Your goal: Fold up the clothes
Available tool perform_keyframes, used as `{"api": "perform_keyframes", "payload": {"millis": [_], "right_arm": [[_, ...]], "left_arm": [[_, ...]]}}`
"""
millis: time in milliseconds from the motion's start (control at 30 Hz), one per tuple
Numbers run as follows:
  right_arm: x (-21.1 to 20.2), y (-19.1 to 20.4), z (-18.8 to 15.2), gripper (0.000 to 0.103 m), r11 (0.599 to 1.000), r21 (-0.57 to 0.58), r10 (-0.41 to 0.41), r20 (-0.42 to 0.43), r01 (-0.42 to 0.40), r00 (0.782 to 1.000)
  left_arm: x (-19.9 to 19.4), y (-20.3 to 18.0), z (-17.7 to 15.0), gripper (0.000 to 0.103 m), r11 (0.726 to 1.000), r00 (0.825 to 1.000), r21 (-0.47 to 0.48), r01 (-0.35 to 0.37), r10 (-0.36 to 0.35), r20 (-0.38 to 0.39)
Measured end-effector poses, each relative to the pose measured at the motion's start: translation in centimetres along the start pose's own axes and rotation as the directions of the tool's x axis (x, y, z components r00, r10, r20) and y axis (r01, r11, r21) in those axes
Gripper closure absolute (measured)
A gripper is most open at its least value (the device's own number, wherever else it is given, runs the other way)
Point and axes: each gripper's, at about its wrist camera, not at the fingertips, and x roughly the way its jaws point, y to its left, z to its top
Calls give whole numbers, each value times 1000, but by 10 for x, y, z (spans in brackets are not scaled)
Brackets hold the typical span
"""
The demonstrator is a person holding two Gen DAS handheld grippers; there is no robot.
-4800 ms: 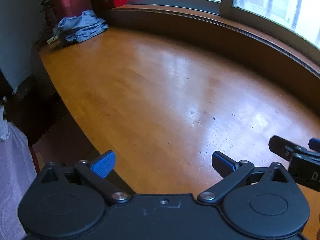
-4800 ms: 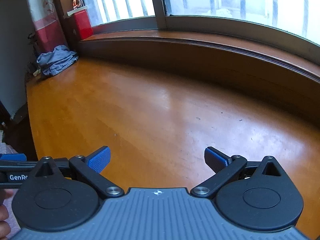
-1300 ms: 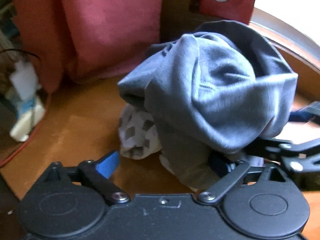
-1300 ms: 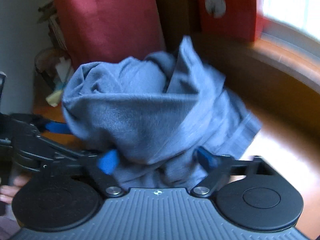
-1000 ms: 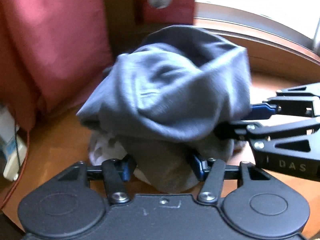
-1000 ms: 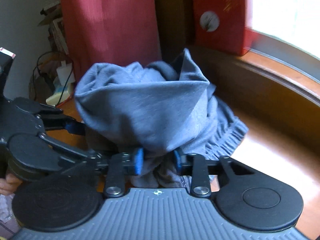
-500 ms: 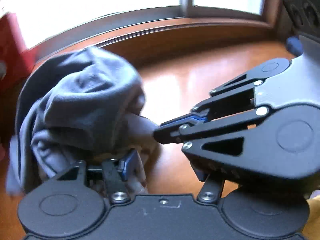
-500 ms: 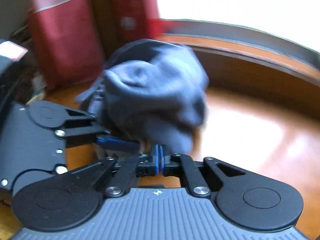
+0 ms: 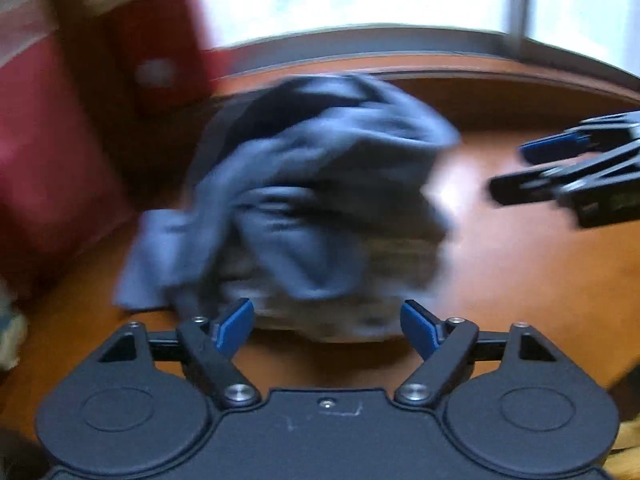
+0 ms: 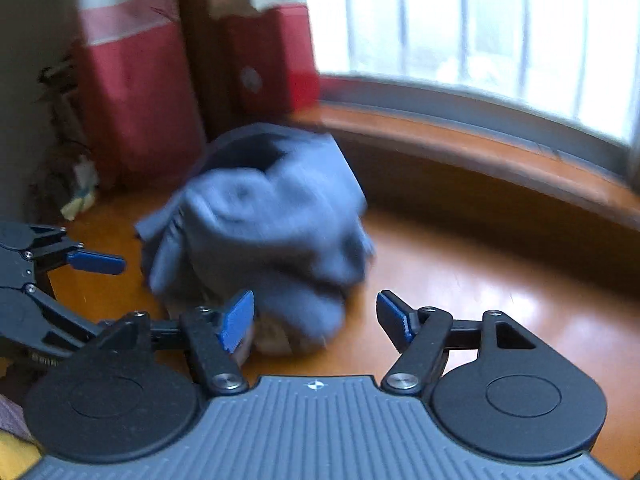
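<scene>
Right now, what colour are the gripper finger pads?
Blue pads, clearest in the right wrist view.

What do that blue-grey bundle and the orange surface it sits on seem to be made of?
The blue-grey bundle looks like soft knit fabric, matte, probably cotton jersey: it slumps in rounded folds with no shine, though the pictures are blurred. A paler patterned cloth shows beneath it; its material is unclear. The orange surface looks like varnished wood: it throws bright glossy reflections of the window.

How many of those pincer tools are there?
2. The left hand-held gripper sits open before the blue-grey clothes pile; the right hand-held gripper, also open, is beside it.
</scene>
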Motion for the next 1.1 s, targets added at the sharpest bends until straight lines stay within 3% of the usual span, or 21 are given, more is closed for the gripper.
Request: {"api": "perform_keyframes", "payload": {"millis": [100, 200, 400, 433, 467, 533, 567, 667, 767, 833, 900, 1000, 1100], "right_arm": [[11, 13, 24, 24, 998, -63, 3, 58, 1, 998], [36, 22, 33, 21, 996, -88, -10, 5, 10, 1000], [81, 34, 41, 21, 995, -94, -46, -75, 39, 996], [82, 33, 41, 27, 997, -73, -31, -73, 26, 997], [83, 32, 41, 39, 999, -52, -16, -71, 12, 997], [82, 33, 41, 51, 1000, -24, -5, -62, 3, 998], [81, 34, 42, 58, 1000, -16, -8, -56, 8, 998], [74, 38, 45, 74, 1000, 20, -13, -30, 14, 999], [58, 38, 55, 85, 995, 88, 45, 54, -49, 998], [42, 41, 65, 88, 989, 107, 89, 126, -102, 988], [19, 46, 73, 90, 988, 92, 104, 213, -125, 972], [-22, 48, 77, 91, 993, 59, 81, 311, -105, 947], [-76, 31, 68, 91, 997, 76, -17, 410, -16, 912]], "left_arm": [[9, 35, 9, 21, 999, 999, -27, -31, 32, 19], [38, 53, 25, 18, 999, 998, 12, -43, 42, 50], [100, 77, 49, 10, 995, 995, 77, 69, -74, 65], [105, 83, 50, 20, 992, 991, 79, 97, -103, 80], [106, 90, 50, 30, 985, 983, 71, 155, -161, 85], [99, 104, 51, 77, 950, 947, 16, 313, -313, 77], [100, 110, 52, 81, 933, 931, -16, 361, -358, 75], [98, 112, 58, 87, 928, 924, -18, 373, -370, 93], [80, 105, 68, 89, 931, 920, 11, 365, -362, 153], [66, 99, 82, 90, 926, 905, 17, 378, -373, 207], [46, 84, 95, 90, 921, 880, 52, 387, -385, 276], [-4, 53, 115, 99, 881, 794, 126, 457, -467, 389], [-33, 11, 131, 99, 858, 727, 250, 448, -513, 457]]}}
